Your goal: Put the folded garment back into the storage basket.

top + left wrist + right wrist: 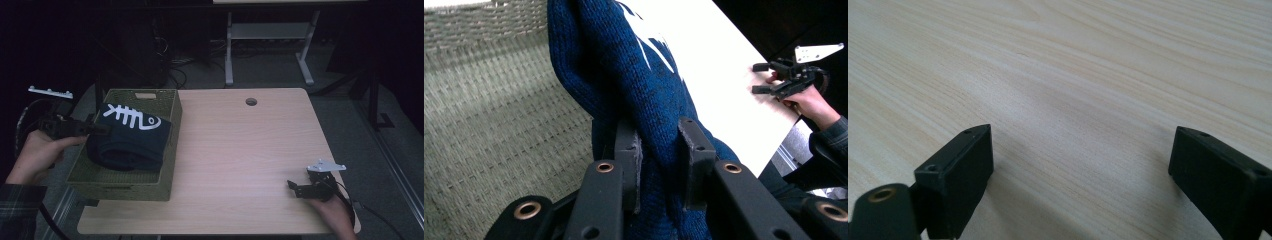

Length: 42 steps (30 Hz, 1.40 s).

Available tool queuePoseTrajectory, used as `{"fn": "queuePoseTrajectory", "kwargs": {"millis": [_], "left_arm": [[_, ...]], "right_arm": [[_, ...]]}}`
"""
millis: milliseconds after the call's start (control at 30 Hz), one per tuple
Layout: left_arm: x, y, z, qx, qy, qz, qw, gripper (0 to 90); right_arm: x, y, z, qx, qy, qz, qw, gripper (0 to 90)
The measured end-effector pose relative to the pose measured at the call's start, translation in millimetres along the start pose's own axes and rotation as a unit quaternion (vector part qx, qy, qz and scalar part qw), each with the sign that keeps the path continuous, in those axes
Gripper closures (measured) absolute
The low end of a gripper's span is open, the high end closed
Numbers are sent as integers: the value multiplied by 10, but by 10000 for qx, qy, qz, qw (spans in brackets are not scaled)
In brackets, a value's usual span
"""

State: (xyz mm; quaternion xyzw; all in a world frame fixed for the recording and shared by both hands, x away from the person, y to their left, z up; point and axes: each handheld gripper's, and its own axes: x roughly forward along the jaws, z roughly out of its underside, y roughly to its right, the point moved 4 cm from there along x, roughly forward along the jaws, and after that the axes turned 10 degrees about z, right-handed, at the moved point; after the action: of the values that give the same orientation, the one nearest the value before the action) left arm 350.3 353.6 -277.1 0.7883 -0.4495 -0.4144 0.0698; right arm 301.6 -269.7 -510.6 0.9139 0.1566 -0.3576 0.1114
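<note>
Overhanging basket [125, 190] rim: sweater [131, 137], pinched by left gripper [102, 130] fingers.

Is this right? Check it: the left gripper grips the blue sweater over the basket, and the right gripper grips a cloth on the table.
Wrong on one point: the right gripper holds nothing; the right gripper view shows its jaws open over bare table. The left gripper does grip the blue sweater over the basket.

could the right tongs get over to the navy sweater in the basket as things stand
Probably yes. The right tongs sit open on bare table, nothing between them and the navy sweater in the basket. The left tongs grip its near fold.
</note>
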Motion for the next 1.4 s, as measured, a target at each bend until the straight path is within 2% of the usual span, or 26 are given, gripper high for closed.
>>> {"fn": "queuePoseTrajectory", "kwargs": {"millis": [133, 300, 433, 833, 1033, 1133, 1267, 1400], "left_arm": [[-13, -59, 40, -82, 27, -66, 9999, 746], [9, -118, 89, -173, 44, -47, 9998, 746], [69, -155, 129, -236, 40, -6, 9997, 746], [322, -315, 258, -420, -192, 106, 9989, 745], [344, -466, 318, -498, -264, -11, 9984, 743], [364, -555, 361, -502, -369, -180, 9979, 740], [395, -648, 412, -601, -384, -181, 9973, 740], [414, -741, 448, -652, -441, -306, 9964, 736]], "right_arm": [[0, 0, 0, 0, 1, 0, 10000, 103], [0, 0, 0, 0, 1, 0, 10000, 103], [0, 0, 0, -1, 1, 0, 10000, 103], [0, 0, 0, -3, 2, 0, 10000, 103], [0, 1, 0, -3, 1, -1, 10000, 103], [0, 0, 0, -2, 0, -1, 10000, 103], [0, 0, 0, -2, 1, -1, 10000, 103], [0, 0, 0, -2, 1, -1, 10000, 103]]}}
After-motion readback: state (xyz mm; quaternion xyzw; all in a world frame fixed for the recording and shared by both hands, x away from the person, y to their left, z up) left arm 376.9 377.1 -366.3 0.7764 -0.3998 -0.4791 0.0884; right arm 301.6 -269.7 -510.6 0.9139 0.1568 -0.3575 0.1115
